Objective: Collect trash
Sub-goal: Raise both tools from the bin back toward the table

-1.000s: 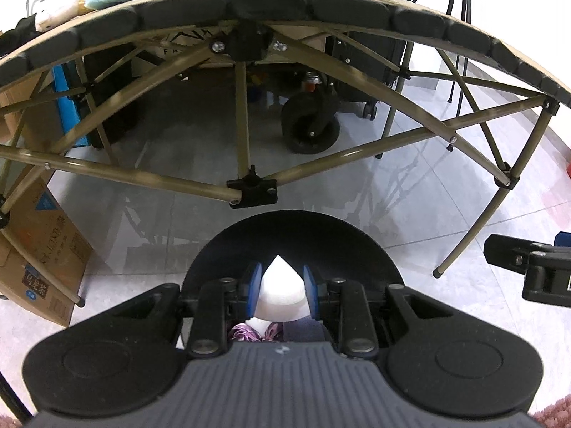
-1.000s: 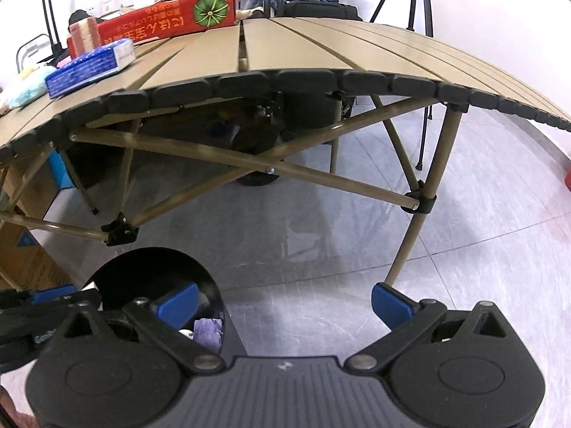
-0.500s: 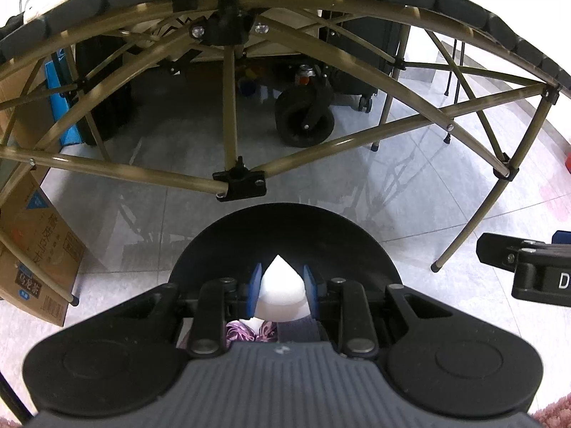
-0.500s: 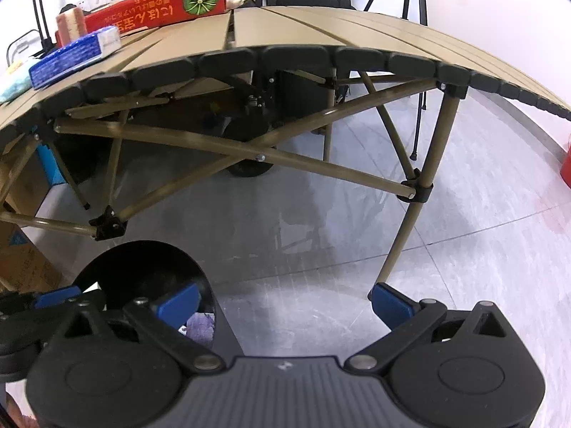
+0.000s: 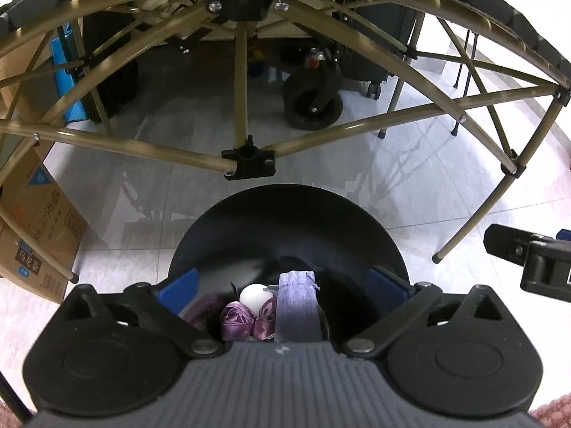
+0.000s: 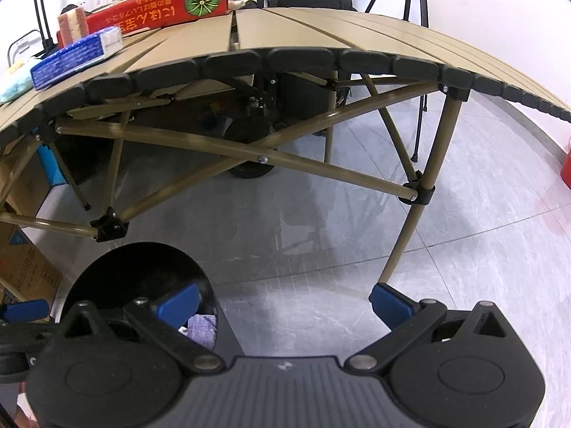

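1. bright, even indoor light is washing the glossy grey tiled floor [image 6: 446,249], which is mirroring faint reflections.
2. fisheye distortion is bowing the tan slatted folding table [image 6: 321,32].
3. the round black bin [image 5: 285,221] is staying dark inside.
4. corners are vignetting; focus is holding sharp.

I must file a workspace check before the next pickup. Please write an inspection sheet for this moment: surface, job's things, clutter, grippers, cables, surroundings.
Surface: slatted folding table, right part bare.
Job's things: black bin on floor holds white ball, purple wrappers, lilac strip.
Clutter: red box, blue packet at table's left.
Grippers: left gripper has just been opening, nothing between pads, above bin; right gripper open, empty.
Cables: nothing seen.
Surroundings: tiled floor, cardboard box, black wheel, tripod.
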`<control>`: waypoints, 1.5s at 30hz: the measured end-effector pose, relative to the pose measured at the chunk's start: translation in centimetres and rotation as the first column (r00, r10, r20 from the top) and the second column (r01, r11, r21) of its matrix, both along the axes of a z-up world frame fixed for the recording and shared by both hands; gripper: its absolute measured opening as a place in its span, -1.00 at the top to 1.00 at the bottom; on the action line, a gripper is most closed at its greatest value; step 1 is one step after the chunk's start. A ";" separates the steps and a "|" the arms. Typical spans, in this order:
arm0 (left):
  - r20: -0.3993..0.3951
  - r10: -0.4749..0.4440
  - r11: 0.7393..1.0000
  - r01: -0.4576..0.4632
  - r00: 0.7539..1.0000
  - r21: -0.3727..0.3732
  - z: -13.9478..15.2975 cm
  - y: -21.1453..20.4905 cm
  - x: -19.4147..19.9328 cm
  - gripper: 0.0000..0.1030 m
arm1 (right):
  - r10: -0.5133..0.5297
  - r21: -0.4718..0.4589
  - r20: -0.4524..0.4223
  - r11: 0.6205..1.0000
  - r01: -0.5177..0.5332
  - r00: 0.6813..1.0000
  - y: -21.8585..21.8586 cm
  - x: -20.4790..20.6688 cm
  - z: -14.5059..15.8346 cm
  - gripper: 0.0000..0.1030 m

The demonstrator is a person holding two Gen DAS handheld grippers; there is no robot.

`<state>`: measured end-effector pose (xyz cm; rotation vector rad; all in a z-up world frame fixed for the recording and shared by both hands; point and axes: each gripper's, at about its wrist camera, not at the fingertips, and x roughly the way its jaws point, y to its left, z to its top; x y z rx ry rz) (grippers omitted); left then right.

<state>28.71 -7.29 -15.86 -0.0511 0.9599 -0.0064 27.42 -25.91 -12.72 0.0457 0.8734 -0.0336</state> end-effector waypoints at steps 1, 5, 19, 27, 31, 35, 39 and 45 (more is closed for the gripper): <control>0.002 0.000 1.000 0.000 1.000 0.001 0.0 0.0 0.0 -1.00 | 0.002 0.000 0.001 1.000 -0.002 1.000 0.0 0.0 0.0 -1.00; 0.001 0.003 1.000 -0.003 1.000 0.006 0.0 0.0 0.0 -1.00 | 0.004 -0.001 0.001 1.000 -0.004 1.000 0.0 0.0 0.0 -1.00; -0.016 -0.006 1.000 0.006 1.000 0.021 -0.3 0.0 0.1 -1.00 | 0.005 -0.002 0.002 1.000 -0.005 1.000 0.1 0.0 0.0 -1.00; -0.118 -0.037 0.999 0.040 0.992 0.028 -1.0 -0.5 0.2 -1.00 | 0.005 -0.002 0.002 1.000 -0.005 1.000 0.1 0.0 0.0 -1.00; -0.160 -0.051 0.997 0.060 0.986 0.051 -1.4 -0.7 -0.1 -1.00 | 0.004 -0.002 0.002 1.000 -0.004 1.000 0.1 0.0 0.0 -1.00; -0.189 -0.047 0.996 0.060 0.981 0.063 -1.5 -0.4 -0.4 -1.00 | 0.011 -0.004 0.003 1.000 -0.011 1.000 0.3 0.0 0.0 -1.00; -0.228 -0.048 0.994 0.068 0.972 0.080 -1.2 0.4 -0.7 -1.00 | 0.026 -0.007 0.008 1.000 -0.026 1.000 1.0 -0.2 0.2 -1.00; -0.243 -0.049 0.992 0.076 0.969 0.104 -0.1 2.1 -2.3 -1.00 | 0.064 -0.009 0.020 0.998 -0.063 0.998 2.4 -1.0 1.0 -1.00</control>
